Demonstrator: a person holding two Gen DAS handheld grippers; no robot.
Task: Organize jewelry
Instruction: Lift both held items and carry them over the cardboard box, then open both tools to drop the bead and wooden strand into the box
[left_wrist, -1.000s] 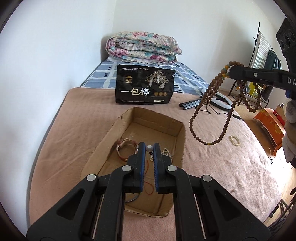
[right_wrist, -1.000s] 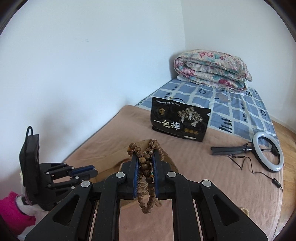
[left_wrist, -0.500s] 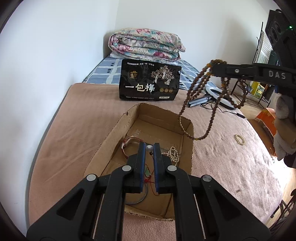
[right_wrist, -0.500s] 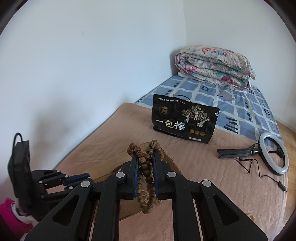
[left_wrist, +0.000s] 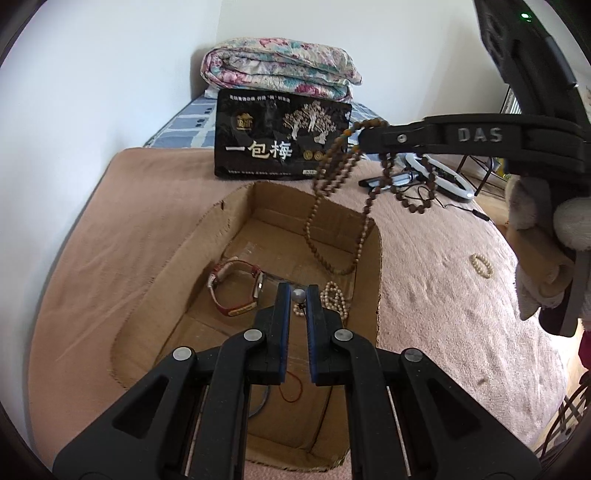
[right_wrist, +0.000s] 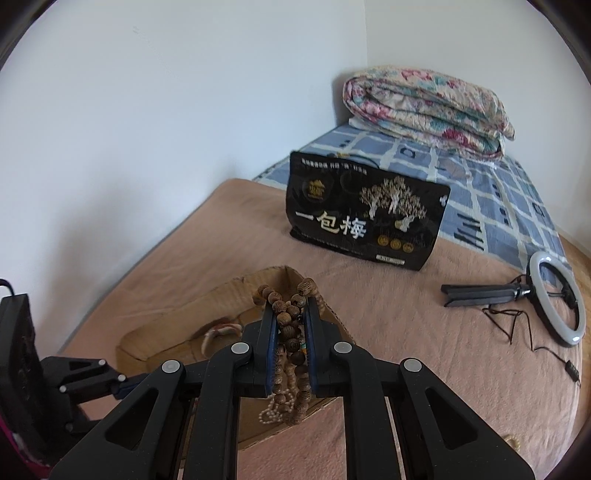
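The left gripper has its fingers closed on a small grey pearl-like bead, and a thin red cord hangs below them. It is held over the open cardboard box that stands on the pink blanket of the bed. Inside the box, just left of the fingers, lies a watch with a red strap. Just right of them lies a string of white pearls.

The right gripper has its fingers closed on a long brown wooden bead necklace. In the left wrist view the loops of the necklace hang from the fingers down into the far right part of the box, and the lowest loop is near the box floor; whether it touches I cannot tell. On the side of the right gripper the raised letters "DAS" can be read.

Outside the box, on the blanket to the right, lies one small bracelet of pale beads.

Behind the box stands a black bag with a gold tree picture and big pale Chinese characters "一包梅". The small line of writing above and the gold seals below are too small to read. Behind the bag are a blue checked sheet and a folded floral quilt. On the blanket at the right lies a white ring light with a black stand and cable.
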